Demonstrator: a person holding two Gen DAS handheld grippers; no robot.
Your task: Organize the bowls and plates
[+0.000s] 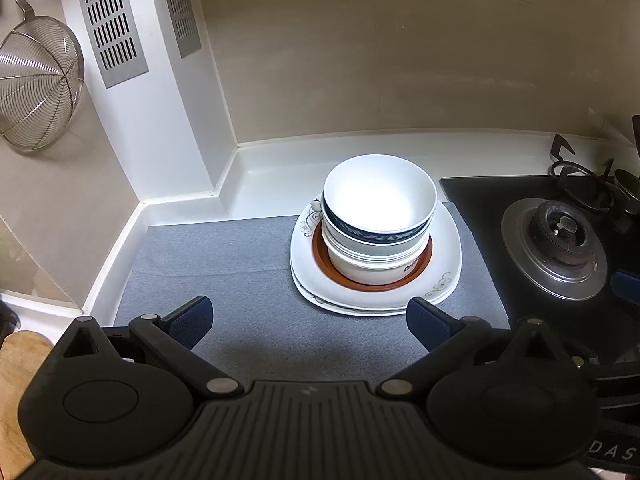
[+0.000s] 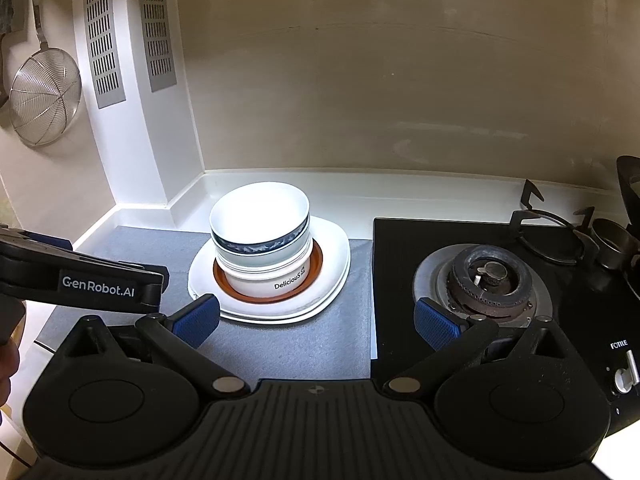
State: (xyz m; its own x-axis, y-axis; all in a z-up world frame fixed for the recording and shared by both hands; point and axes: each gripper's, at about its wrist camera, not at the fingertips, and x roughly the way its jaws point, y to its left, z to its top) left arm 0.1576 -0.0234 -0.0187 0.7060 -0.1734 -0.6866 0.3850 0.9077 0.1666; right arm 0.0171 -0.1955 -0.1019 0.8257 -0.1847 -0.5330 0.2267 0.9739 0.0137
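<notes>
The crockery stands as one stack on a grey mat (image 1: 248,280) spread over the white desk (image 1: 276,168), near the back corner. At the bottom lie white square plates (image 1: 372,300) with a grey floral print at the corners; on them sits a brown-rimmed dish (image 1: 320,256), then a white bowl lettered "Delicious" (image 2: 272,280), then a bowl with a dark blue patterned band (image 1: 378,236) at the top, its inside empty and brightly lit.

The left tool (image 1: 309,317) hovers over the mat just in front of the stack, its blue-padded jaws spread wide and holding nothing. The right tool (image 2: 318,320) is likewise spread and empty, placed to the right of the stack above the seam between mat and black gas hob (image 2: 440,240).

The hob lies just beside the plates on the right, with a bare burner (image 2: 488,276) and a loose pan support (image 2: 548,232) behind it. A wire strainer (image 1: 36,84) hangs on the left wall, beside two slotted vent panels (image 1: 108,20). Nothing stands between either tool and the stack.
</notes>
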